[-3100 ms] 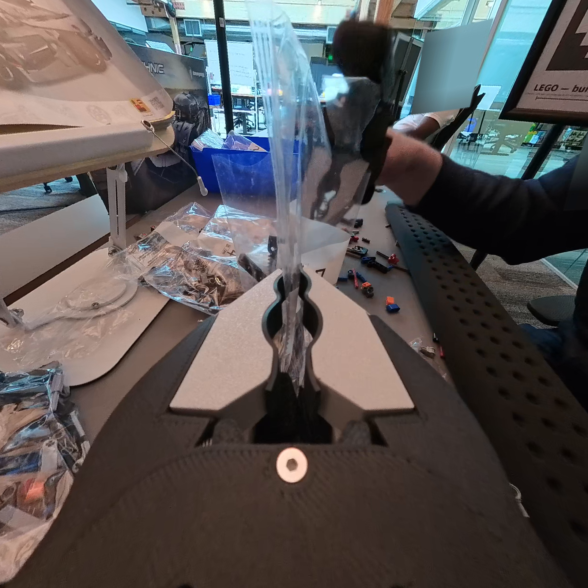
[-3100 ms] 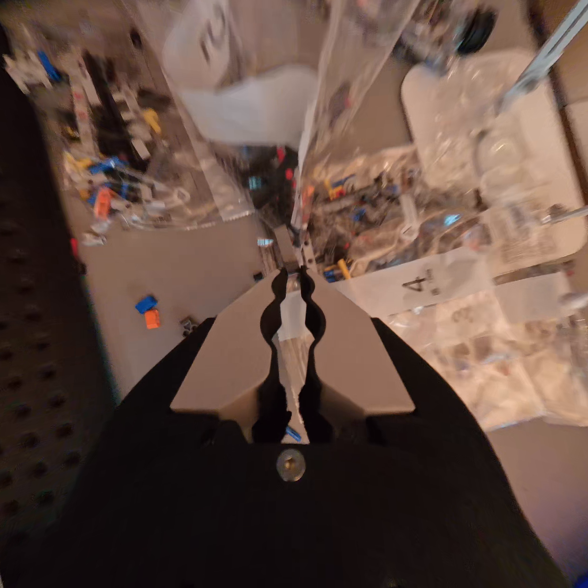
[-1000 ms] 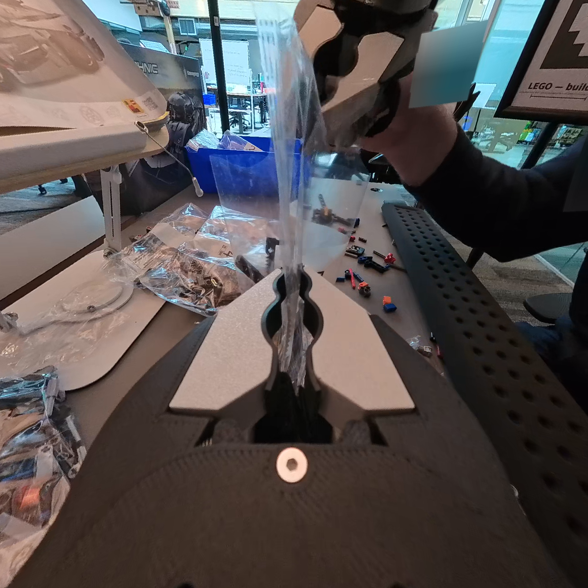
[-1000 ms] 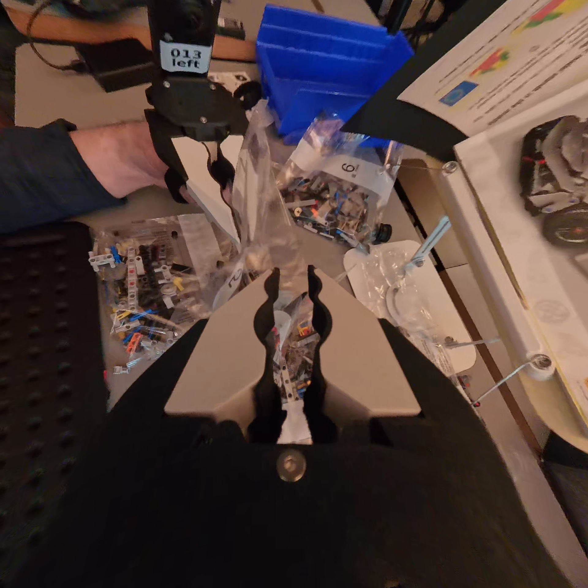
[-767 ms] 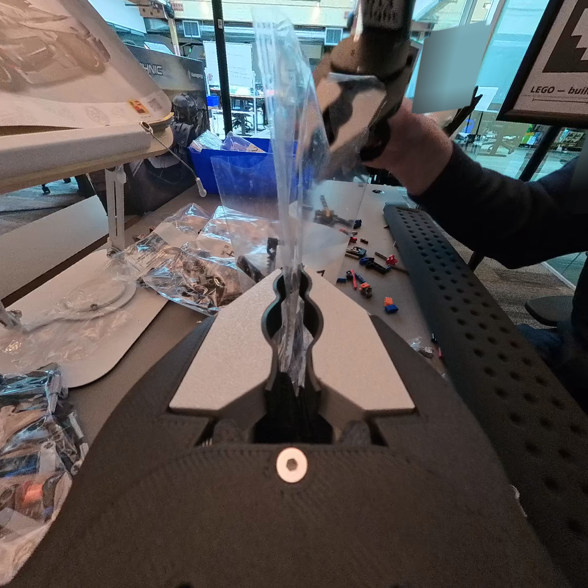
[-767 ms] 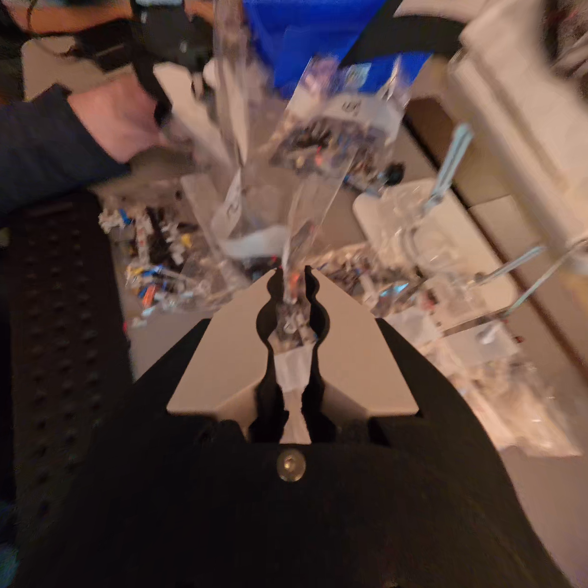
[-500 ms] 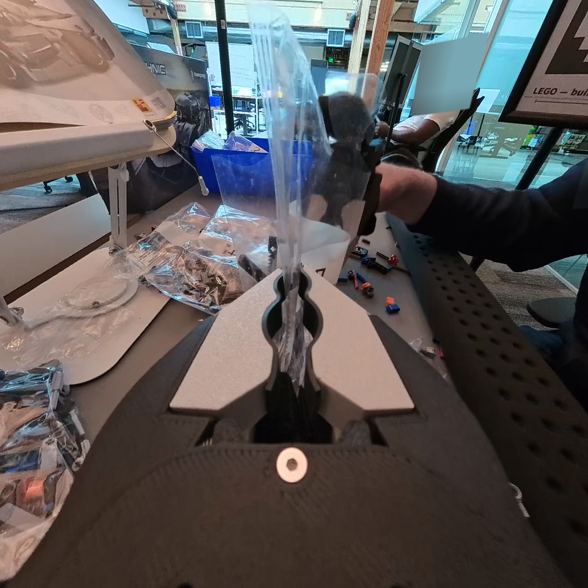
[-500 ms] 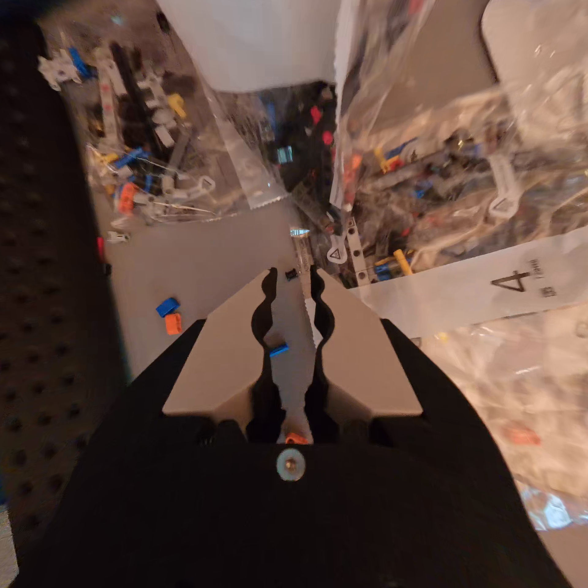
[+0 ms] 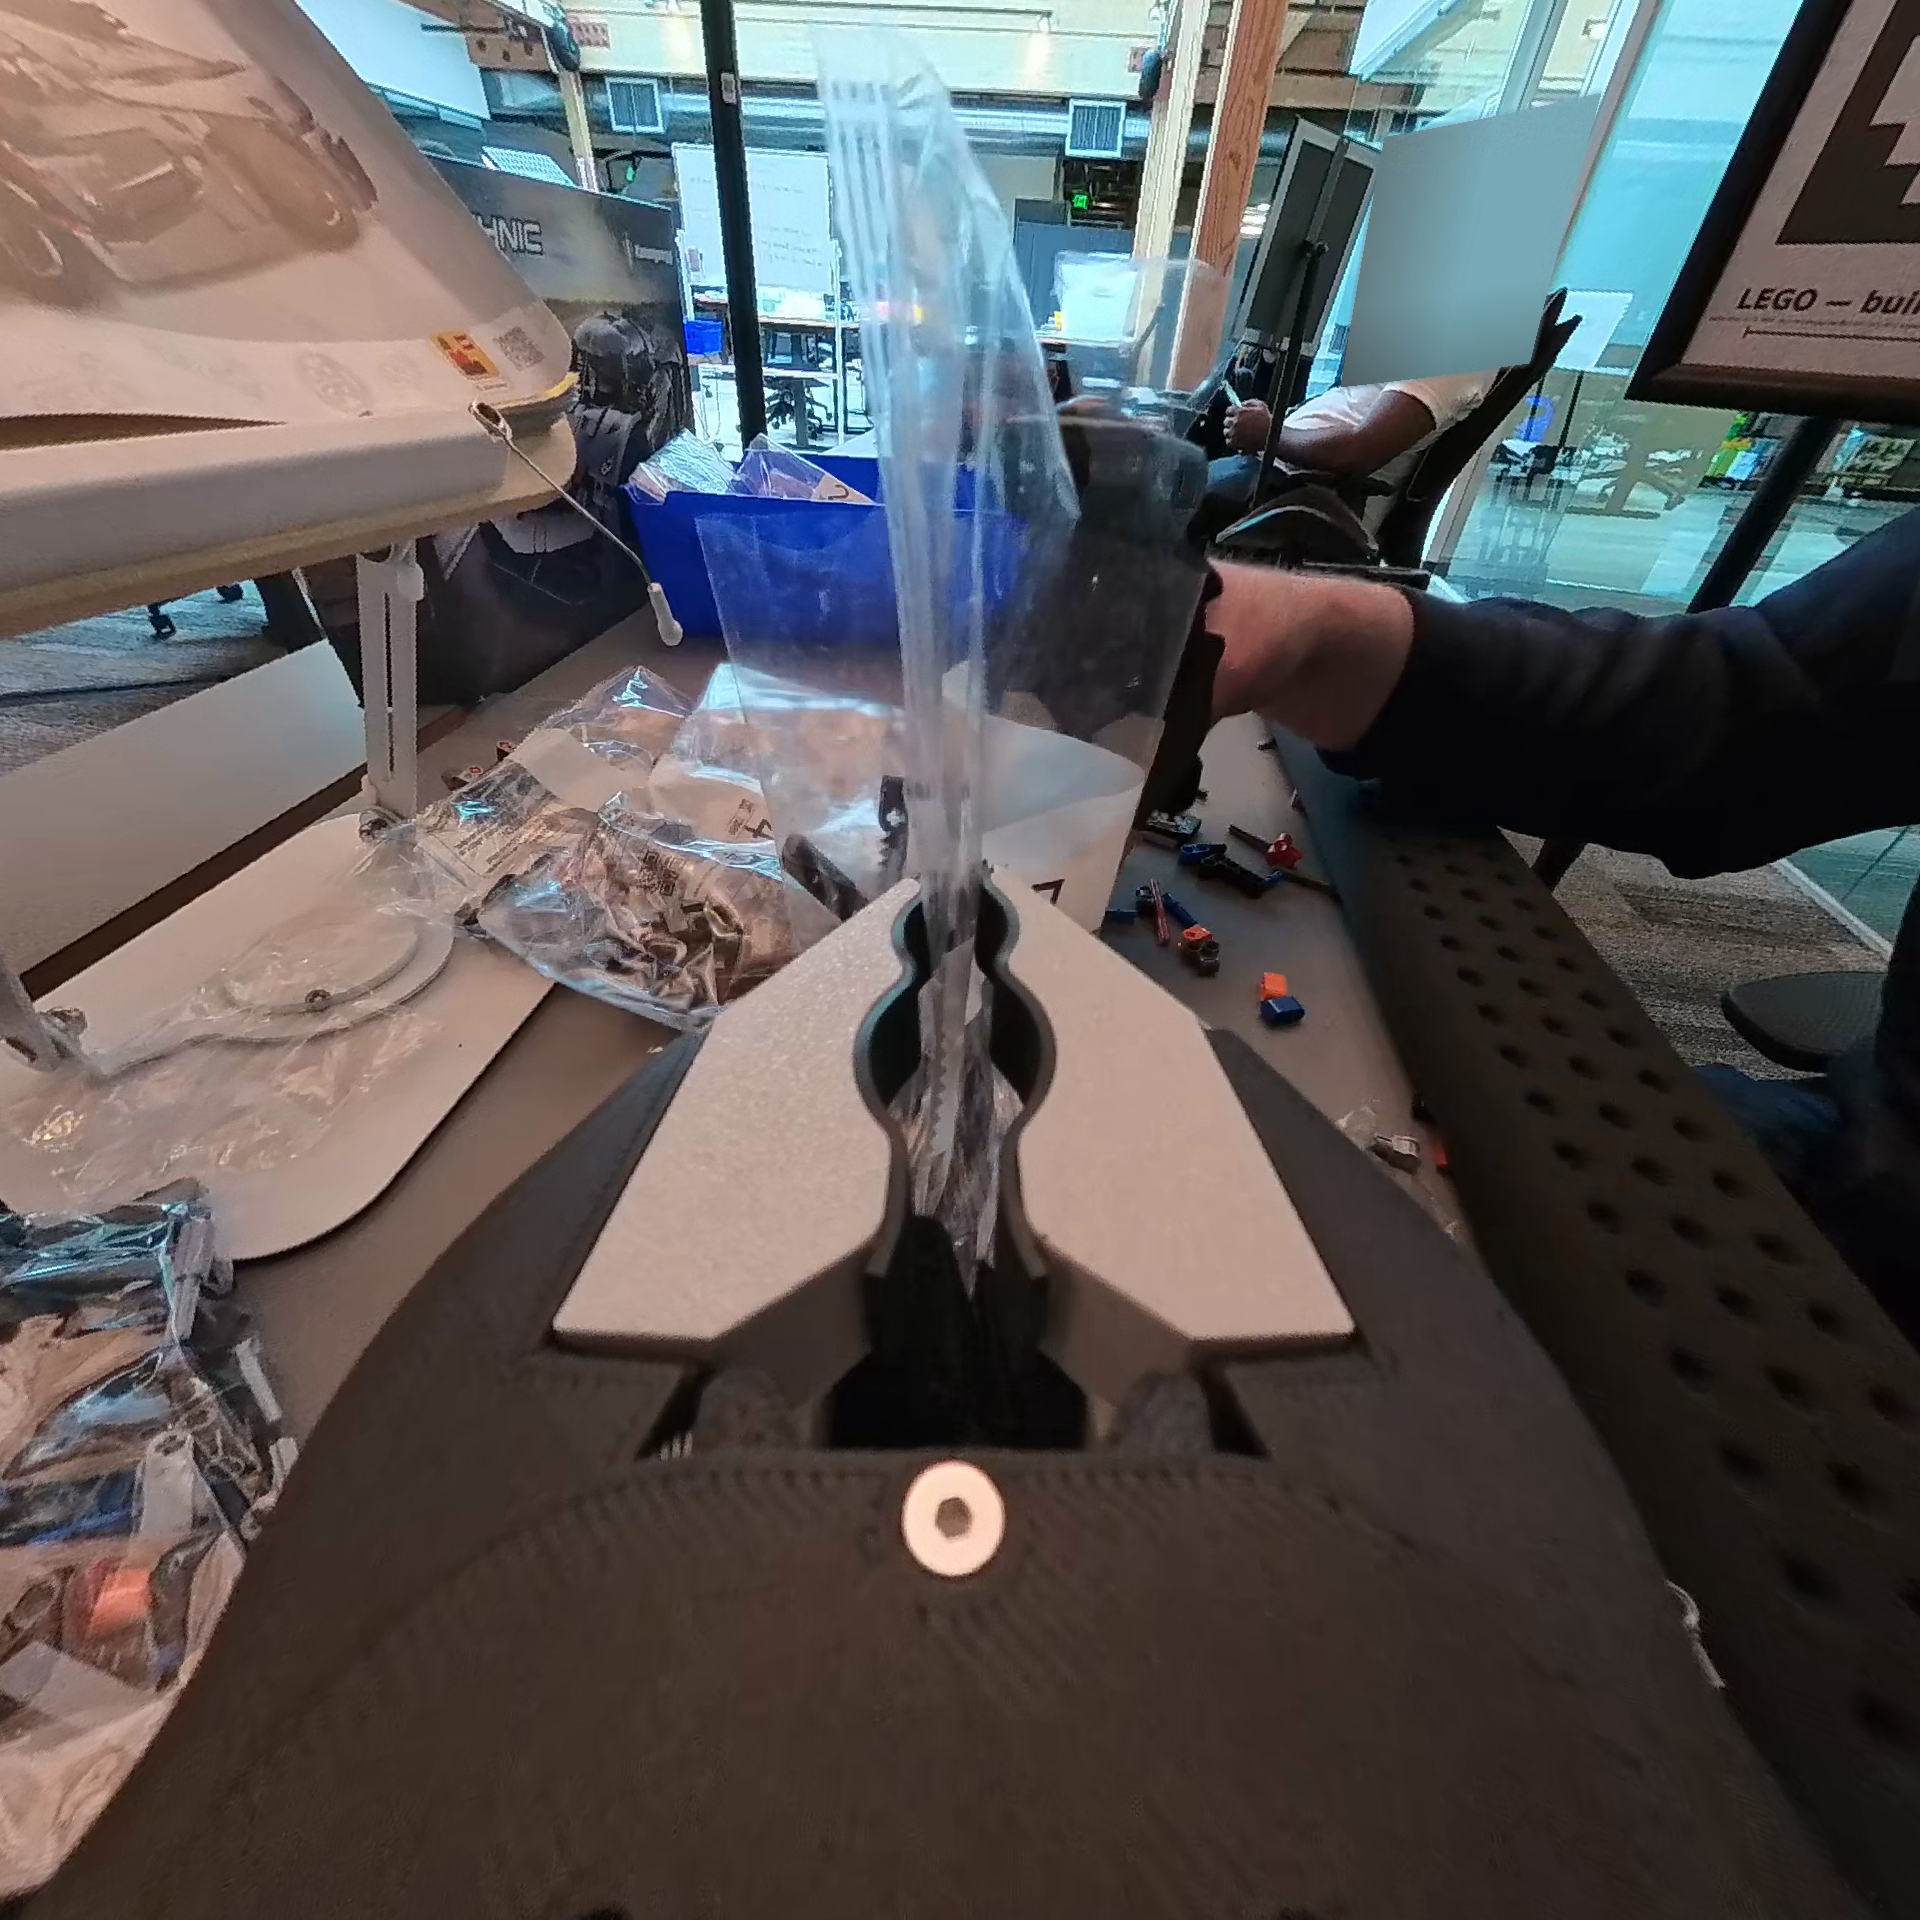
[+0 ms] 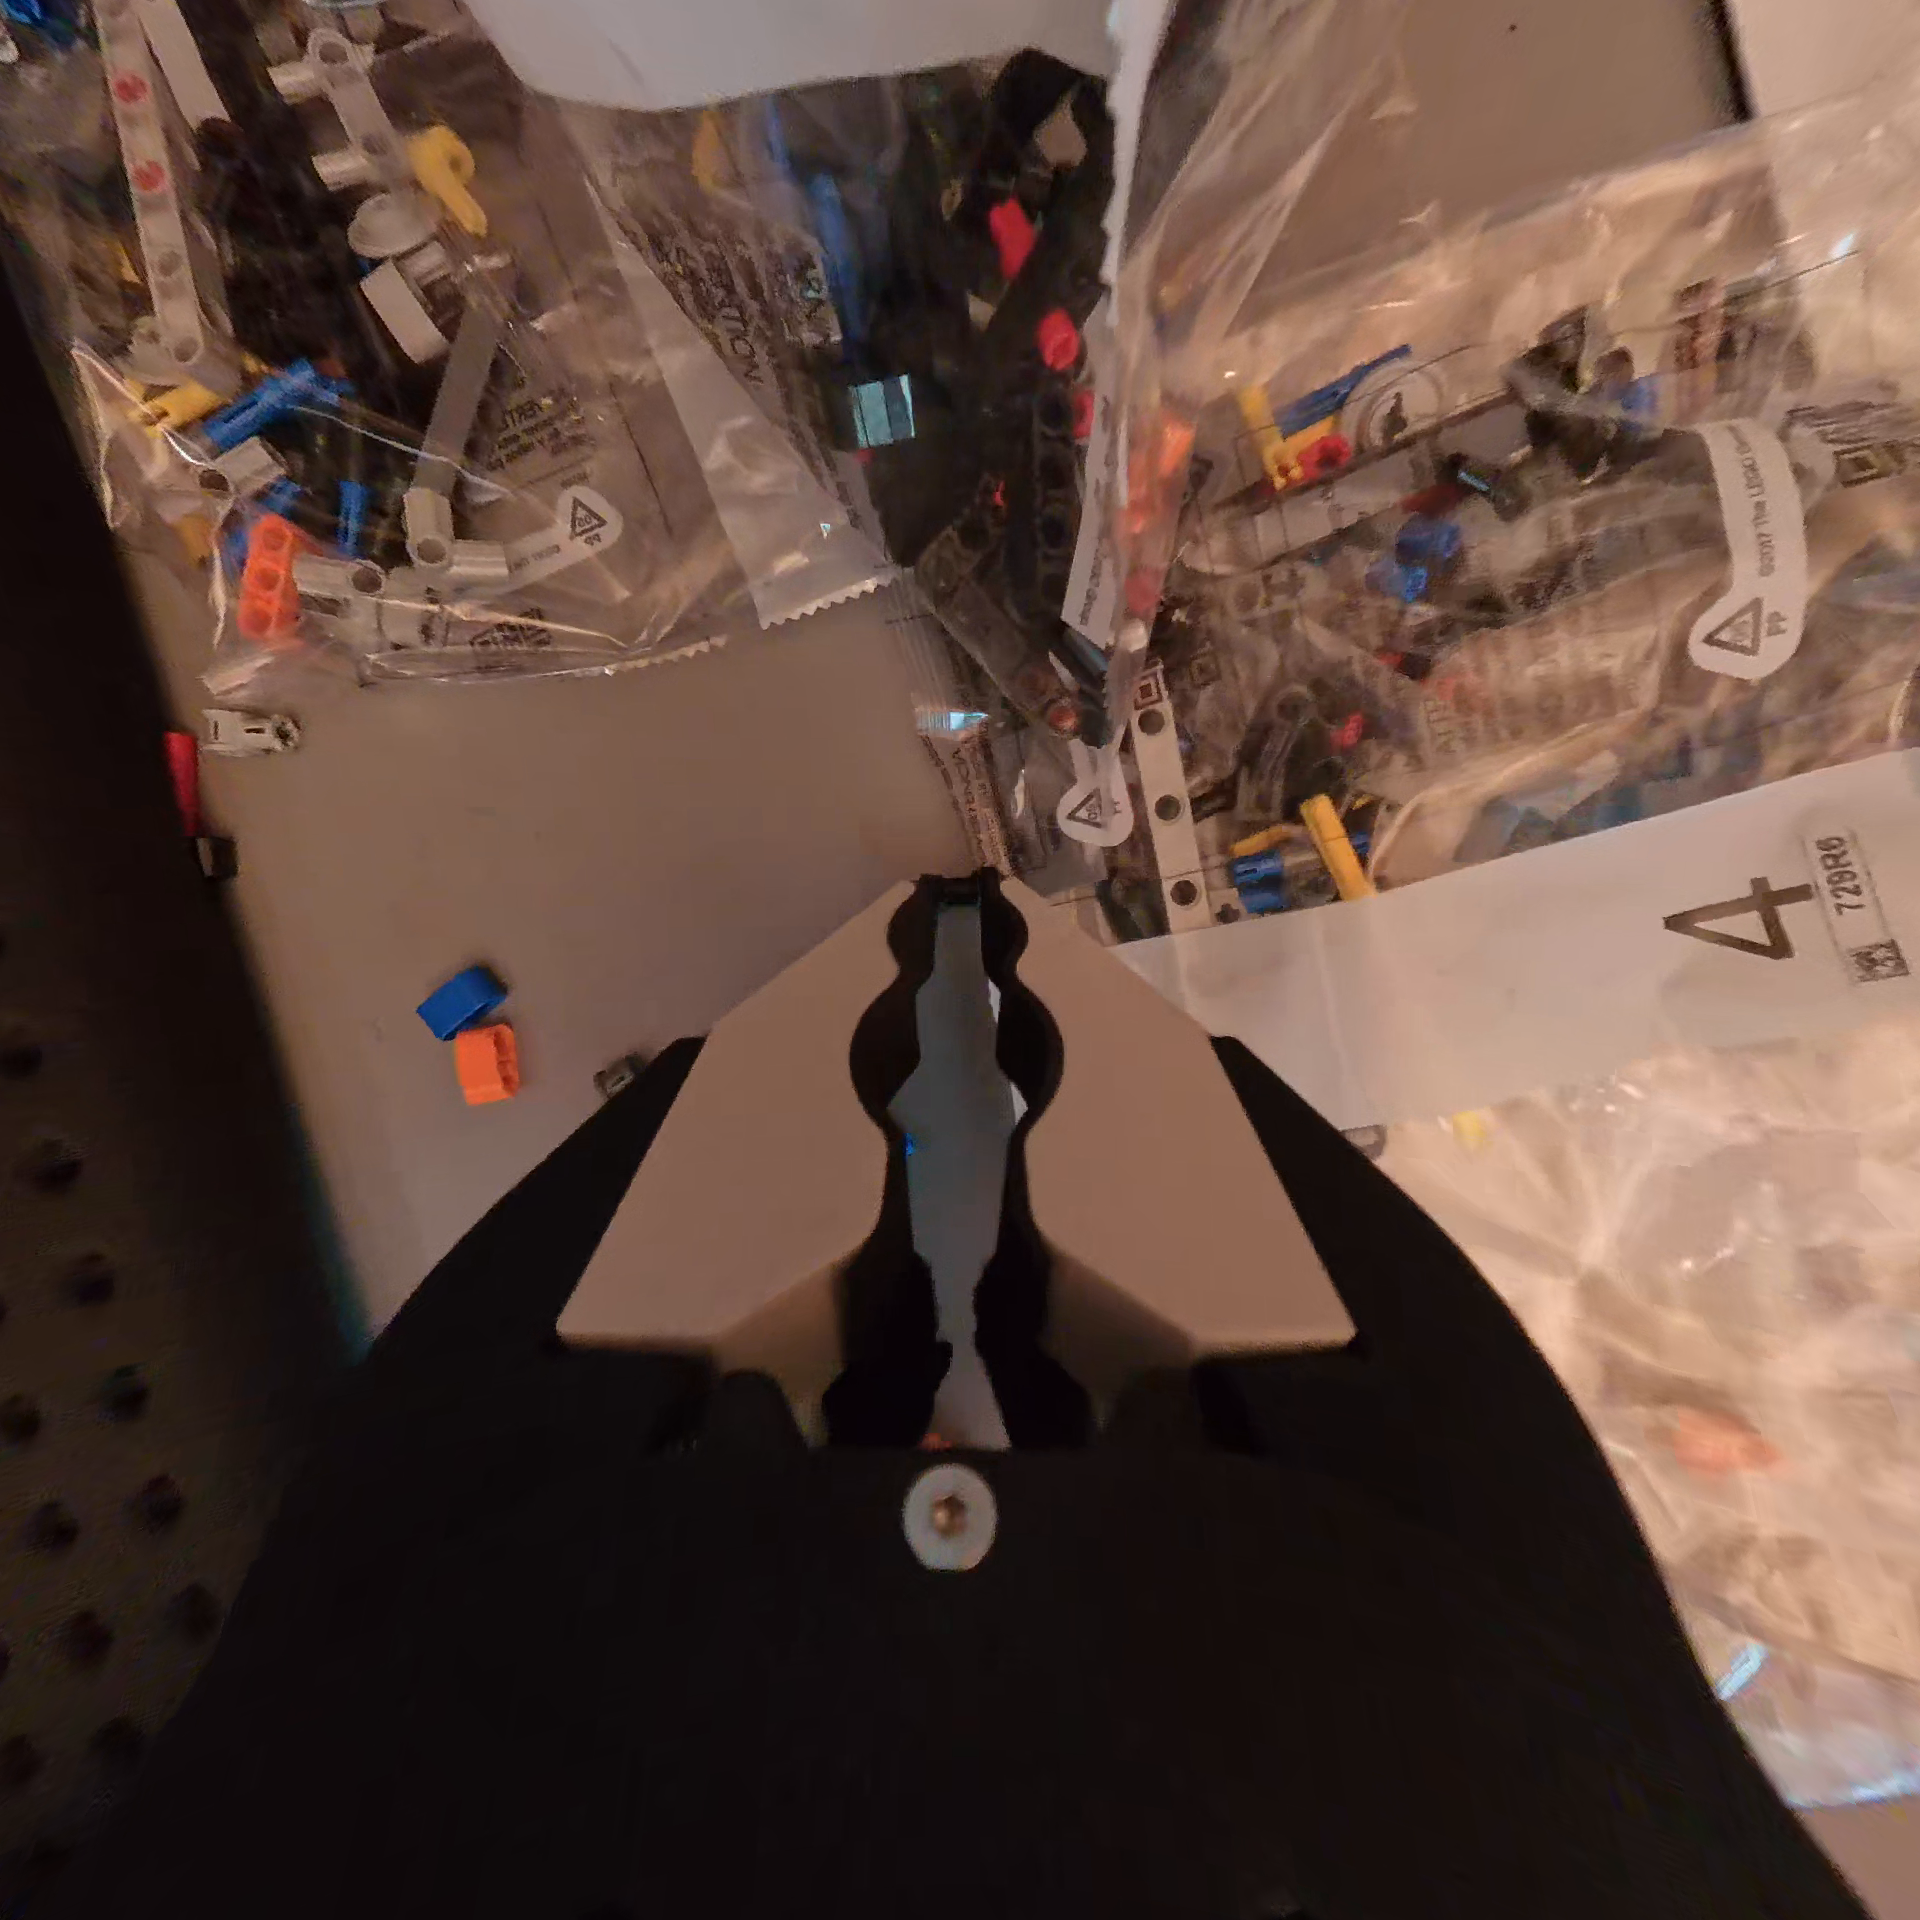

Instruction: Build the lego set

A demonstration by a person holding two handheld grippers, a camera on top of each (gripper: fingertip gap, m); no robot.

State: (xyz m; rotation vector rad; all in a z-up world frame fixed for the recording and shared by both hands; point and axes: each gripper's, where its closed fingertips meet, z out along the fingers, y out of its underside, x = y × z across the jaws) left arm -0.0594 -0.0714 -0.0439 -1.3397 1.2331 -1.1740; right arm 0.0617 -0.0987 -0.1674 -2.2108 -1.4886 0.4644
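Note:
My left gripper (image 9: 951, 894) is shut on the bottom edge of a clear plastic bag (image 9: 935, 416) and holds it upright above the table. A few dark pieces lie low in the bag. My right gripper (image 10: 956, 888) points straight down at the grey table (image 10: 623, 831). Its jaws are nearly together, with a small black Lego piece (image 10: 954, 883) between the tips. In the left wrist view its black body (image 9: 1132, 520) and the hand (image 9: 1299, 644) holding it show behind the bag, low over the table.
Sealed and torn bags of parts (image 10: 1558, 520) (image 10: 364, 364) lie around the right gripper. Loose blue (image 10: 462, 1000) and orange (image 10: 488, 1062) pieces lie to its left. A black perforated mat (image 9: 1610, 1143) runs along the right. A blue bin (image 9: 790, 540) and a booklet stand (image 9: 260, 457) stand behind. Across from one pair of fingers to the other is roughly 20 cm.
The right gripper came off the top of the bag, swung down to the table, and its jaws narrowed around a small black piece. The left gripper kept holding the bag upright.

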